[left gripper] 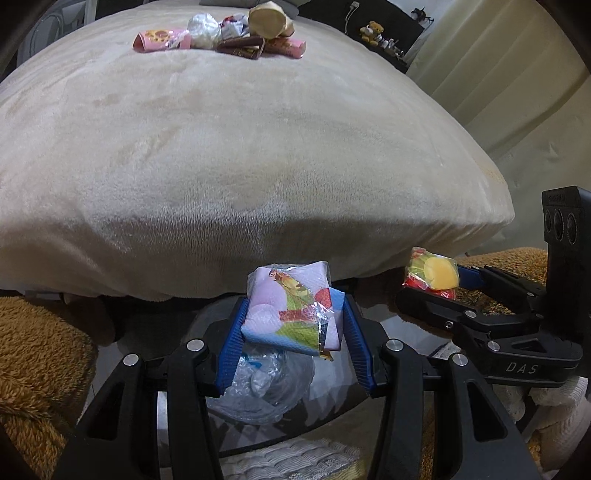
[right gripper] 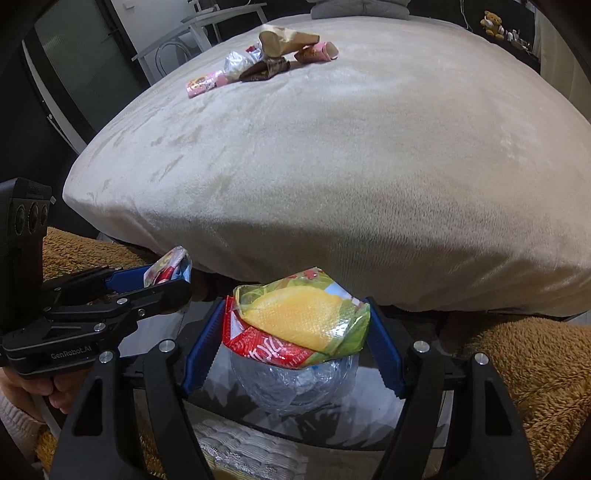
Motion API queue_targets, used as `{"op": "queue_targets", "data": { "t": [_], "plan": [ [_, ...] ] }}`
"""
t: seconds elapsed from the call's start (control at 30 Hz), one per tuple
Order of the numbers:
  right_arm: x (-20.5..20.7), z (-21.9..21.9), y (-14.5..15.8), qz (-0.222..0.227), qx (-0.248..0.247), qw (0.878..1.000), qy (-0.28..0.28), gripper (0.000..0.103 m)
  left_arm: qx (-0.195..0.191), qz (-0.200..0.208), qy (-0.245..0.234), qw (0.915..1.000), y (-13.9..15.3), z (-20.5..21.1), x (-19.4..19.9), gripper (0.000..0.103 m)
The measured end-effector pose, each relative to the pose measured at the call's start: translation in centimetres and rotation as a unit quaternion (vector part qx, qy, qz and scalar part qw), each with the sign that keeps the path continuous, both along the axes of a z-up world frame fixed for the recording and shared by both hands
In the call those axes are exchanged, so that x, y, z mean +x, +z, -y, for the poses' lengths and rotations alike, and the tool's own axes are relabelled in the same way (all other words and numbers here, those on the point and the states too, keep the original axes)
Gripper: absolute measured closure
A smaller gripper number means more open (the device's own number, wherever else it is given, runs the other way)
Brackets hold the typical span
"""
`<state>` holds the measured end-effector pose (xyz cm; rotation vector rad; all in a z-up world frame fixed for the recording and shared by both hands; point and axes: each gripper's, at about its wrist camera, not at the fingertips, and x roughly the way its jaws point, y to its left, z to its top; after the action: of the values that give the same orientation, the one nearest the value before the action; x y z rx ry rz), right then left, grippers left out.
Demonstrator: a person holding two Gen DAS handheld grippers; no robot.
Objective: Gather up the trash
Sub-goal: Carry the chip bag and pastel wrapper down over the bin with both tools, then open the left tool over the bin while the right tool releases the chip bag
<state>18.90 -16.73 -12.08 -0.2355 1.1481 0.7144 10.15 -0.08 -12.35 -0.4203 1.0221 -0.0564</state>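
Blue ribbed pads of the left tongs [left gripper: 293, 328] clamp a pink-and-white packet [left gripper: 291, 310] printed with fruit, one pad against each of its sides. Below the packet, seen from the left wrist, a bin lined with a clear plastic bag [left gripper: 258, 384] stands with crumpled film inside. The bed [left gripper: 240, 155], covered in a cream plush blanket, fills the upper part of the view. Near its far end lies a heap of remaining trash [left gripper: 221, 35]: a pink wrapper, a ball of clear film, a brown wrapper, a tan paper bag. At right, the right tongs [left gripper: 436, 280] grip a yellow-and-red packet [left gripper: 434, 273]. A brown fleecy rug [left gripper: 40, 350] lies at the lower left.

From the right wrist, the right tongs [right gripper: 295, 328] are closed on the yellow-and-red packet [right gripper: 299, 321], both blue pads touching its ends. The packet hangs directly over the clear plastic bag [right gripper: 295, 380]. At left, the left tongs [right gripper: 166, 277] hold the pink-and-white packet [right gripper: 170, 266], of which only an edge shows. A hand [right gripper: 40, 391] in a white knitted sleeve grips the left tool's handle. The heap of trash [right gripper: 266, 55] lies on the far part of the bed [right gripper: 332, 166]. The brown rug [right gripper: 528, 369] shows at right.
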Motion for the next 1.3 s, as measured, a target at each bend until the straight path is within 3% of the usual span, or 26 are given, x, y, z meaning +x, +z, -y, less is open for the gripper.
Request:
{"op": "queue_targets", "data": {
  "t": [0.47,0.8,1.3],
  "plan": [
    [1.2,-1.1,-5.0,-0.097,-0.058,0.994,-0.003,0.031,-0.03,-0.124,0.024,0.9915,-5.3,-1.4,1.2,0.054],
    [2.0,-1.4,-7.6,-0.158,-0.08,0.984,-0.018,0.031,-0.038,-0.175,0.021,0.9836,-7.6,-1.4,1.2,0.054],
    [1.9,-1.9,-10.1,-0.202,-0.112,0.973,-0.02,0.031,-0.034,-0.222,0.01,0.9743,-9.4,-1.2,1.6,0.054]
  ]
}}
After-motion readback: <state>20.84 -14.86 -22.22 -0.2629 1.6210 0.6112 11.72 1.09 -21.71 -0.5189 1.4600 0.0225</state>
